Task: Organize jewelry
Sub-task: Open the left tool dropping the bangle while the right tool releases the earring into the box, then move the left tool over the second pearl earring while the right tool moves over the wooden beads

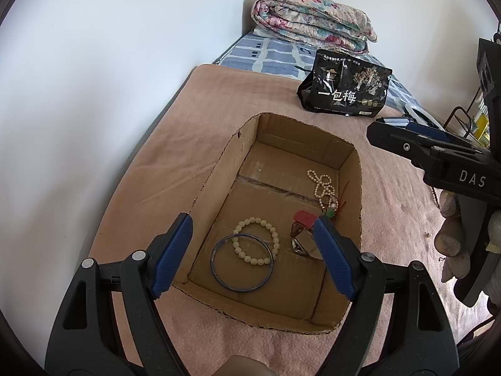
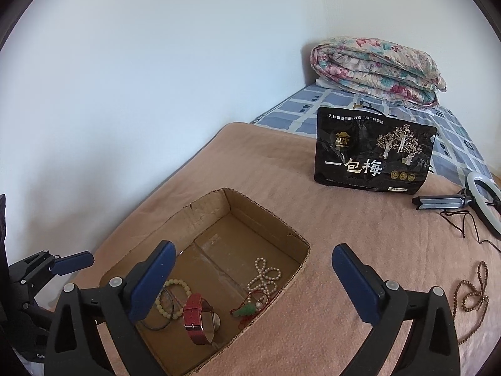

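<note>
Cardboard box (image 2: 291, 238) on the bed holds bead bracelet (image 1: 255, 239), blue bangle (image 1: 241, 262), watch (image 2: 200, 318), pearl strand (image 2: 264, 277). Both claws (left (image 1: 253, 255), right (image 2: 250, 285)) spread, empty. Brown bead strand (image 2: 471, 294) lies outside on blanket.

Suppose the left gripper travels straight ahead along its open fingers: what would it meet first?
Probably the floor of the cardboard box, around the cream bead bracelet lying over the blue bangle. The left gripper is open and angled down into the box; depth is uncertain.
</note>
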Motion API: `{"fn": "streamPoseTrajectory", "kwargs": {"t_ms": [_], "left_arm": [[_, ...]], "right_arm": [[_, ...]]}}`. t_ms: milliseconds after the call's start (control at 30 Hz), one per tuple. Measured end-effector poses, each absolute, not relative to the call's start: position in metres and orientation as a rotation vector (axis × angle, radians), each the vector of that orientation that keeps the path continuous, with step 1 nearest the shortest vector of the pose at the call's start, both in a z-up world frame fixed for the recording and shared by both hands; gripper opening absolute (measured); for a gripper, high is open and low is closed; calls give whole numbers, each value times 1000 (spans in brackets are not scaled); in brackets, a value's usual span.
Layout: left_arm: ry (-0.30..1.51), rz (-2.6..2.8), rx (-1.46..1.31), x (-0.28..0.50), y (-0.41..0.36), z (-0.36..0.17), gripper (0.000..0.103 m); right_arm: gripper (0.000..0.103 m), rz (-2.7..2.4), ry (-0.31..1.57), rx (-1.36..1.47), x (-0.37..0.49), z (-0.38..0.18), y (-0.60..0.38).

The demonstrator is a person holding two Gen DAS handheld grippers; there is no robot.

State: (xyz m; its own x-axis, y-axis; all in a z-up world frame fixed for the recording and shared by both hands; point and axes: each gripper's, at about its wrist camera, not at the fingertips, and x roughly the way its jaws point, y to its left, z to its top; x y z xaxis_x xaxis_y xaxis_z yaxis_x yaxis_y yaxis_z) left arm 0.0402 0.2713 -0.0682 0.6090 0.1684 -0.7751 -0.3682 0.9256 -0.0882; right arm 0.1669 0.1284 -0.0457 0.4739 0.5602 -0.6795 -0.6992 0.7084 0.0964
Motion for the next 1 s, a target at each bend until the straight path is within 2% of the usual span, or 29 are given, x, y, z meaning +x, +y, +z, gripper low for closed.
{"fn": "streamPoseTrajectory", "kwargs": {"t_ms": [1000], "left_arm": [[811, 283, -172, 38, 232, -34, 82]], "right_arm": [[103, 700, 741, -143, 169, -20, 58]]}}
